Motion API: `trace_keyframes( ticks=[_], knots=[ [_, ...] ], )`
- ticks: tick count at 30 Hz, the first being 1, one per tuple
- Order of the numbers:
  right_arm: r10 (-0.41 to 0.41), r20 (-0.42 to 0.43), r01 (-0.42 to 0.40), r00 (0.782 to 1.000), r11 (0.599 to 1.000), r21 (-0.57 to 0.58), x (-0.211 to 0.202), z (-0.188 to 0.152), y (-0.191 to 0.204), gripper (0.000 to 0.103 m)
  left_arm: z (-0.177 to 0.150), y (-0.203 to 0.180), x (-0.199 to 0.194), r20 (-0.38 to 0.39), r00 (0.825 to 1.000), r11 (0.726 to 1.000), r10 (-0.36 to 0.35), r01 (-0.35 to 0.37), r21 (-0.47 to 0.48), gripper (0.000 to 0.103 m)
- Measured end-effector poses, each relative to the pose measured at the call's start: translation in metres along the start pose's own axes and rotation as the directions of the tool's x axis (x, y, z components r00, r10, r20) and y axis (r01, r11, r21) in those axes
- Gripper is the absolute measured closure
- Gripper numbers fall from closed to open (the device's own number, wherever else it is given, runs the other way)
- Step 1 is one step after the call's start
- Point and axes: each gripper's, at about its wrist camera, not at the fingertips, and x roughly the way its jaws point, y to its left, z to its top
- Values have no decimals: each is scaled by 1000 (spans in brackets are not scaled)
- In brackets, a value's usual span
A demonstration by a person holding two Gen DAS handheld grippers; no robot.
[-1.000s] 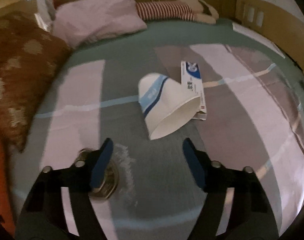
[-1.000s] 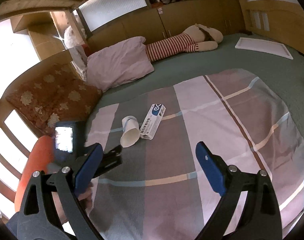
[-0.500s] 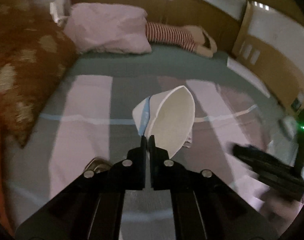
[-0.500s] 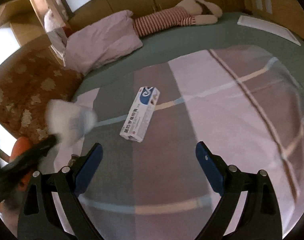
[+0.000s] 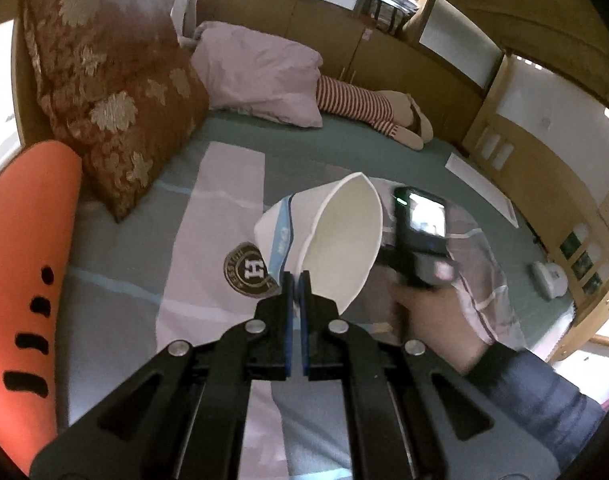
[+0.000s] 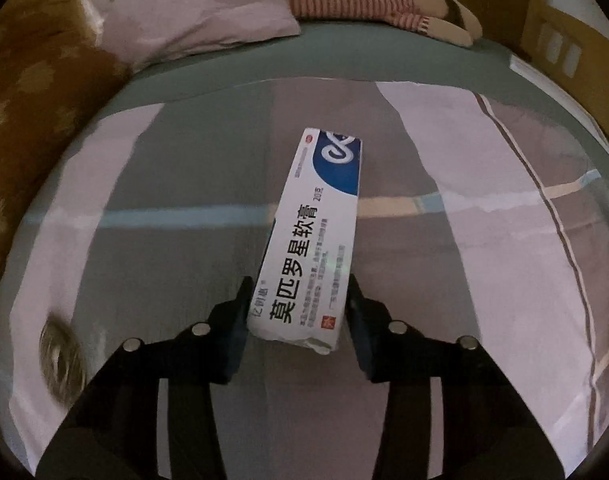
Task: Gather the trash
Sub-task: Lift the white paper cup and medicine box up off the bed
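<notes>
My left gripper [image 5: 295,280] is shut on the rim of a white paper cup [image 5: 336,240] with a blue band and holds it above the bed. My right gripper [image 6: 298,300] has its fingers on either side of the near end of a white and blue ointment box [image 6: 312,240] that lies on the blanket. The jaws are close to the box sides; I cannot tell if they press it. The hand holding the right gripper [image 5: 420,240] shows in the left wrist view.
A checked blanket [image 6: 464,240] covers a green bed. A round embroidered patch [image 5: 248,270] lies on the blanket, also low left in the right wrist view [image 6: 60,356]. A brown cushion [image 5: 112,100], orange cushion [image 5: 24,280], pink pillow [image 5: 260,76] and striped doll [image 5: 368,112] lie around.
The left gripper closed on the cup and lifted it off the blanket. The right gripper moved down to the ointment box and narrowed around its near end.
</notes>
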Motion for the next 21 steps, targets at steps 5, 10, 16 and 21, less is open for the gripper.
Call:
trace_keyframes(
  ticks=[5,10,16,21],
  knots=[
    [111,89,-104,990,991,-81,-100,-46,-16,59,-2,-11,9,-20,999,999,-40,40,17,99],
    [157,221,-129,962,982,-138,-211,-96,-28,59,-8,-27,10,-37,997,997,-69,70,25,99],
    [164,293,-146,942,986,-84,-264,-146,-43,59,-21,-54,7,-46,995,992,-85,89,86,99],
    [171,313,-143,934,984,-110,-271,-146,-41,59,-28,-63,1,-49,993,987,-104,109,115,99]
  ],
)
